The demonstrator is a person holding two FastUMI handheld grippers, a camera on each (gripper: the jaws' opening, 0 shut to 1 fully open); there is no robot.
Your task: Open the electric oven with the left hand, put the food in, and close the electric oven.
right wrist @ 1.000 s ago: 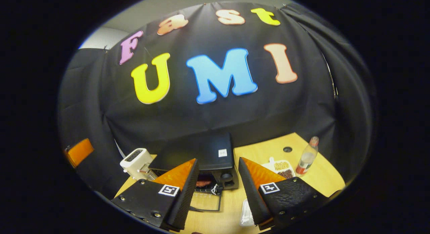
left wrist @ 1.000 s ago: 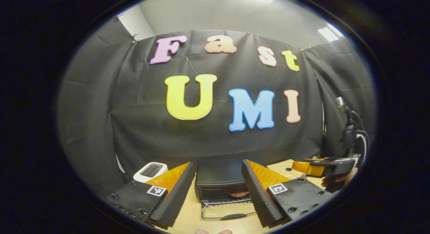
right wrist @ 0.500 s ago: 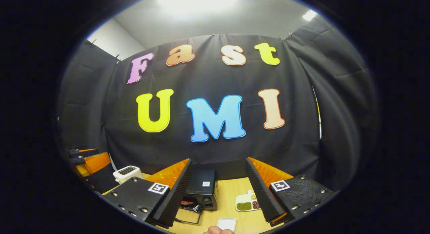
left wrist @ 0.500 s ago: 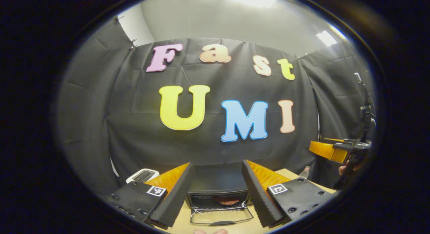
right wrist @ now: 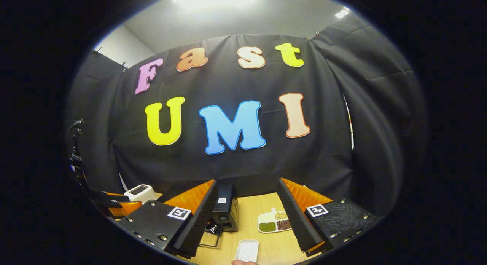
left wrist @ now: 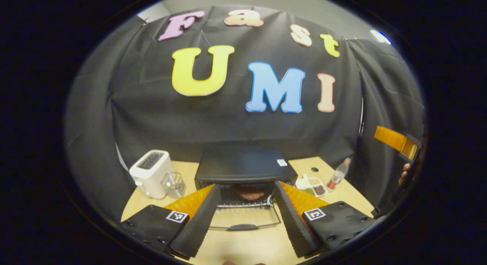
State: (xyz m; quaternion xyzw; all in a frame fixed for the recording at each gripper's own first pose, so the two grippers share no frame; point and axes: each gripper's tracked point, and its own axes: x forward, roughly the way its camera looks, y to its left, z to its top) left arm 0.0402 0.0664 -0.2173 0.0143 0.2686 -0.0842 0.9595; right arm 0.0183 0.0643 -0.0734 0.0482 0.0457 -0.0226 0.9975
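Observation:
The black electric oven (left wrist: pixel 243 164) stands on the wooden table (left wrist: pixel 247 244) with its glass door (left wrist: pixel 245 218) folded down flat. A reddish piece of food (left wrist: pixel 249 192) lies on the rack inside. My left gripper (left wrist: pixel 247 185) is open, its fingers on either side of the oven mouth and short of it, holding nothing. My right gripper (right wrist: pixel 247 180) is open and empty too, held off to the oven's right; in the left gripper view this right gripper (left wrist: pixel 395 140) hangs high at the far right in a hand. The oven (right wrist: pixel 224 206) sits left of centre in the right gripper view.
A white toaster (left wrist: pixel 152 173) stands left of the oven. To its right are a divided dish of beans (right wrist: pixel 274 223), a small bottle (left wrist: pixel 336 175) and an empty white tray (right wrist: pixel 247 251) near the table's front edge. The other gripper (right wrist: pixel 114 206) is low at the left.
The left gripper has pulled back and tipped down, so the whole oven and open door come into sight. The right gripper has risen and drifted right, away from the oven.

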